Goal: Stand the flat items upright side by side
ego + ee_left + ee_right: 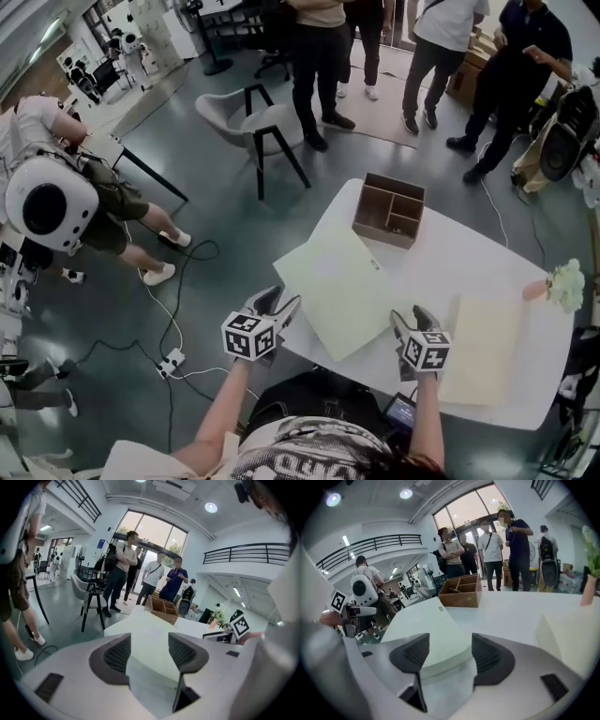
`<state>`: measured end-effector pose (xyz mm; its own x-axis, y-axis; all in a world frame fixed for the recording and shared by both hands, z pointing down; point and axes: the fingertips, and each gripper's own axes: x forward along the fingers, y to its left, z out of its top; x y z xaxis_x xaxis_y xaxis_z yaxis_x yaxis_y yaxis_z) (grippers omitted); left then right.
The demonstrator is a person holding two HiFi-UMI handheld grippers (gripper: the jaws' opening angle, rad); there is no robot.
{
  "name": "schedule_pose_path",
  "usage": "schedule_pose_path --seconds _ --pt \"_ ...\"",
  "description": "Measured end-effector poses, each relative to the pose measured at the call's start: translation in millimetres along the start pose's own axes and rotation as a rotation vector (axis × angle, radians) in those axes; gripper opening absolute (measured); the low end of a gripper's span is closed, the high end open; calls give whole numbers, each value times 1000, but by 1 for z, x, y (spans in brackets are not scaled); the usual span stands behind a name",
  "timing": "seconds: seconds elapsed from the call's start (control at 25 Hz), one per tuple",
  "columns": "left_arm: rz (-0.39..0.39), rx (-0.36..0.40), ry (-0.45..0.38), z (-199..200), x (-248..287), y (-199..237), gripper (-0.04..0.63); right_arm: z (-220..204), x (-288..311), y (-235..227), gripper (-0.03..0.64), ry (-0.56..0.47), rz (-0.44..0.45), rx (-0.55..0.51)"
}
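I hold both grippers low at the near edge of the white table (450, 253), and both are open and empty. My left gripper (150, 651) has its jaws spread, with the left corner of the pale green board (333, 291) lying just ahead of the gap and neither pad touching it. My right gripper (445, 656) is spread as well, and the board's other near corner lines up with its gap (no pad presses on it either). The green board lies flat, turned at an angle, between my two grippers. The cream board (483, 349) also lies flat, just to the right of my right gripper. The divided wooden box (389, 208) stands at the table's far edge, beyond the green board.
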<state>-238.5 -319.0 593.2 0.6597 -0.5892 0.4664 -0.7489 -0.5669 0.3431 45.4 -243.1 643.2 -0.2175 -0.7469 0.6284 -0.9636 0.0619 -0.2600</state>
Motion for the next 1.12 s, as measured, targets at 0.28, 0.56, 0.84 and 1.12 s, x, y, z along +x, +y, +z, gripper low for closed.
schedule_pose_path --seconds 0.28,0.56,0.84,1.12 --pt "-35 -348 21 -30 50 75 369 -17 18 -8 347 76 -39 88" --pt "-239 -557 83 -36 93 85 396 -26 19 -13 347 46 -16 249" --pt "-374 -661 69 -32 101 84 394 -26 21 -6 305 20 10 257" --pt "-371 -562 -40 -3 77 65 360 -24 16 -11 288 13 3 232"
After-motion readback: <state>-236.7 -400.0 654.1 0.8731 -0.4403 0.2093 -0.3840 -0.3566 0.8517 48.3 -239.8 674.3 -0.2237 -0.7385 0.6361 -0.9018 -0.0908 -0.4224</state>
